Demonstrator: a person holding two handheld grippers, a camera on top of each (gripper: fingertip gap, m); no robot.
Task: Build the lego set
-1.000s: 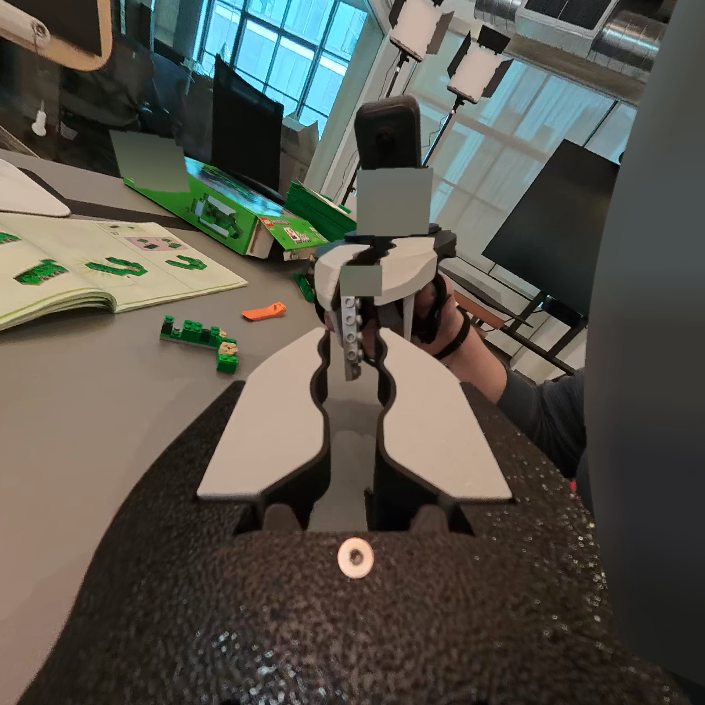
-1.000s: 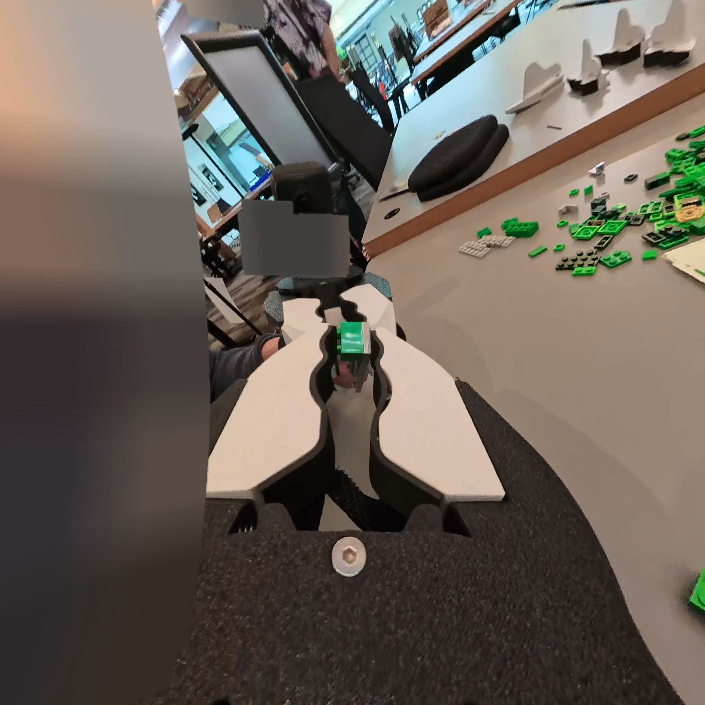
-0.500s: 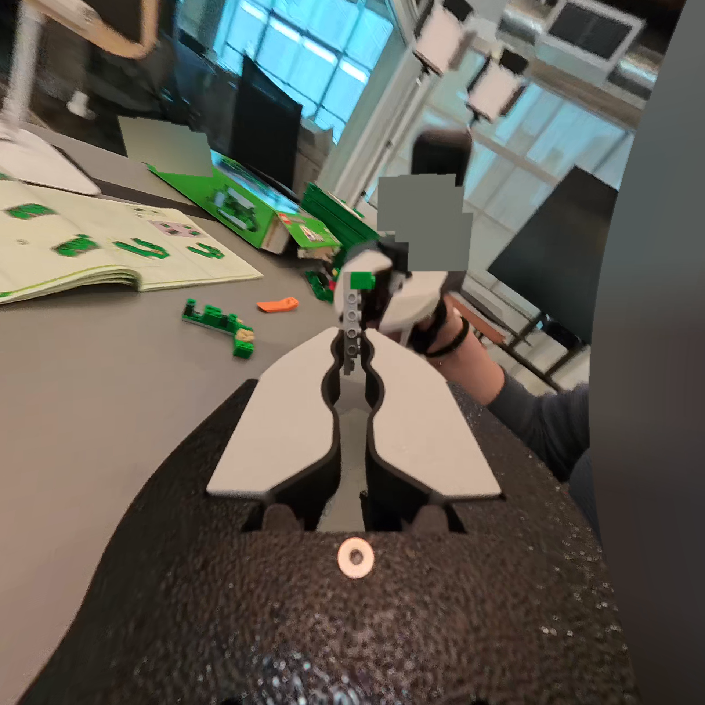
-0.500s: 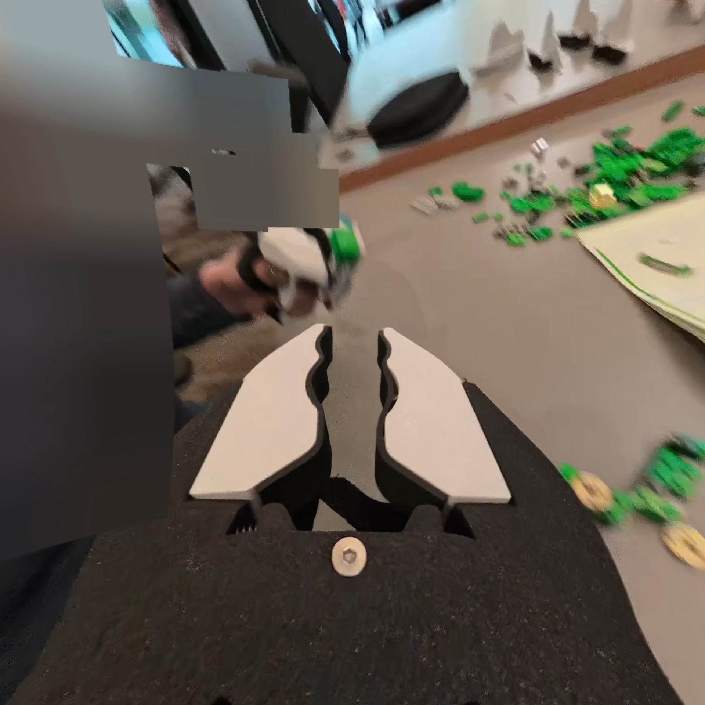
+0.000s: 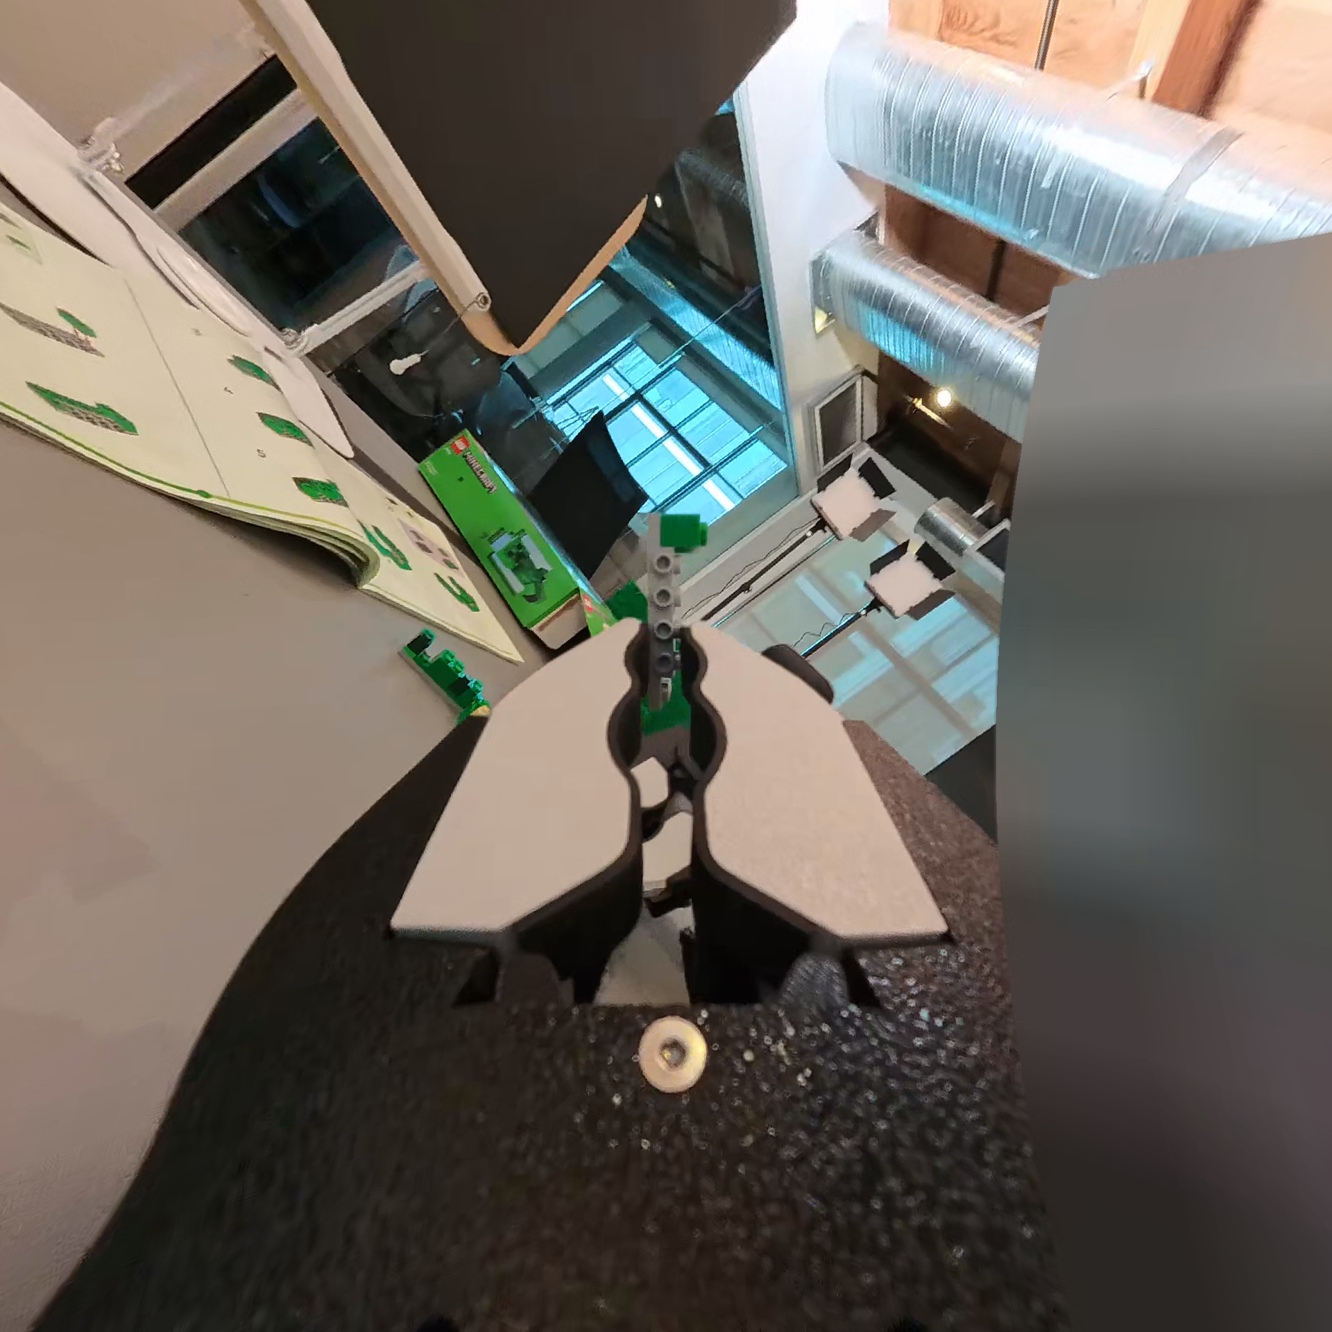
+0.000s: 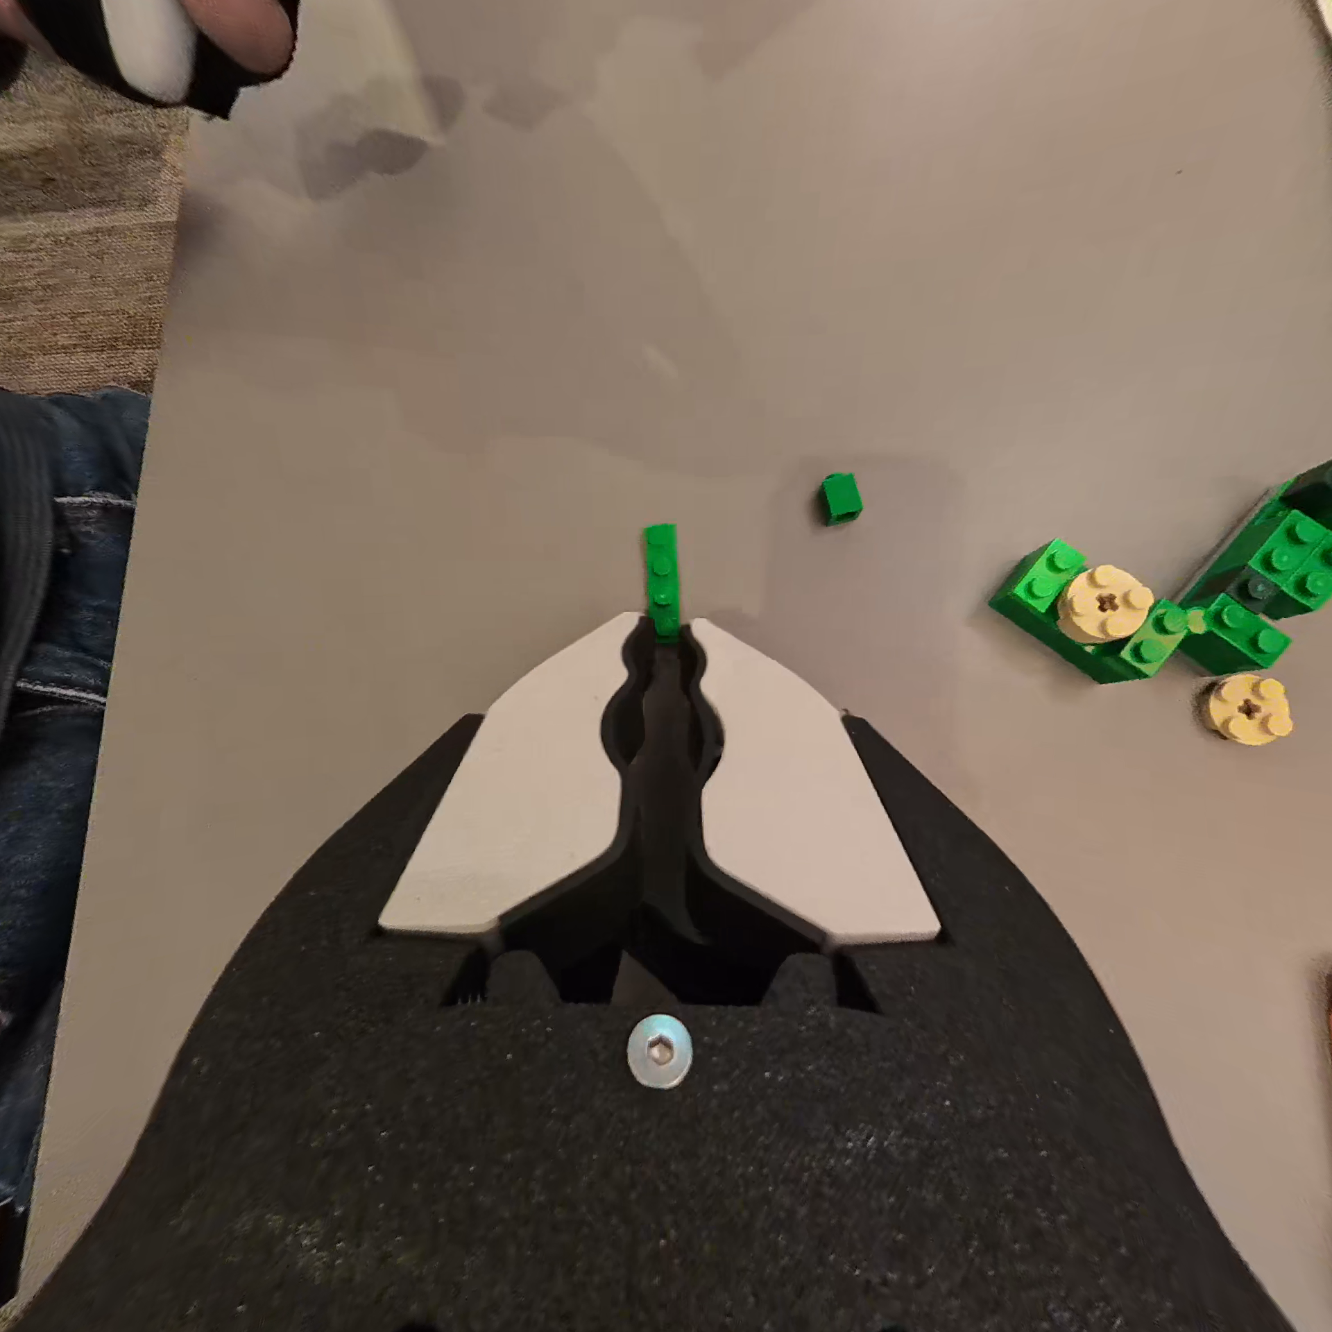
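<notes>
My left gripper (image 5: 663, 638) is shut on a narrow grey studded plate (image 5: 664, 598). The plate sticks out past the fingertips, with a small green brick (image 5: 681, 533) on its far end, held up in the air. My right gripper (image 6: 663, 627) points down at the grey table (image 6: 793, 288). Its fingertips are closed on the near end of a narrow green plate (image 6: 661, 569). I cannot tell whether that plate is off the table. The left gripper's shell and a gloved hand (image 6: 155, 50) show at the top left of the right wrist view.
A small green brick (image 6: 840, 499), a green assembly with a tan round piece (image 6: 1106, 604) and a loose tan round piece (image 6: 1248, 710) lie to the right. The table edge and the person's legs (image 6: 50, 649) are at left. An open instruction booklet (image 5: 180, 425), a green box (image 5: 504, 537) and a small green assembly (image 5: 447, 670) show in the left wrist view. Across from one pair of fingers to the other is roughly 20 cm.
My right gripper let go of the green brick on the grey plate, swung down to the table and closed on a green plate. My left gripper tilted upward with the grey plate.
</notes>
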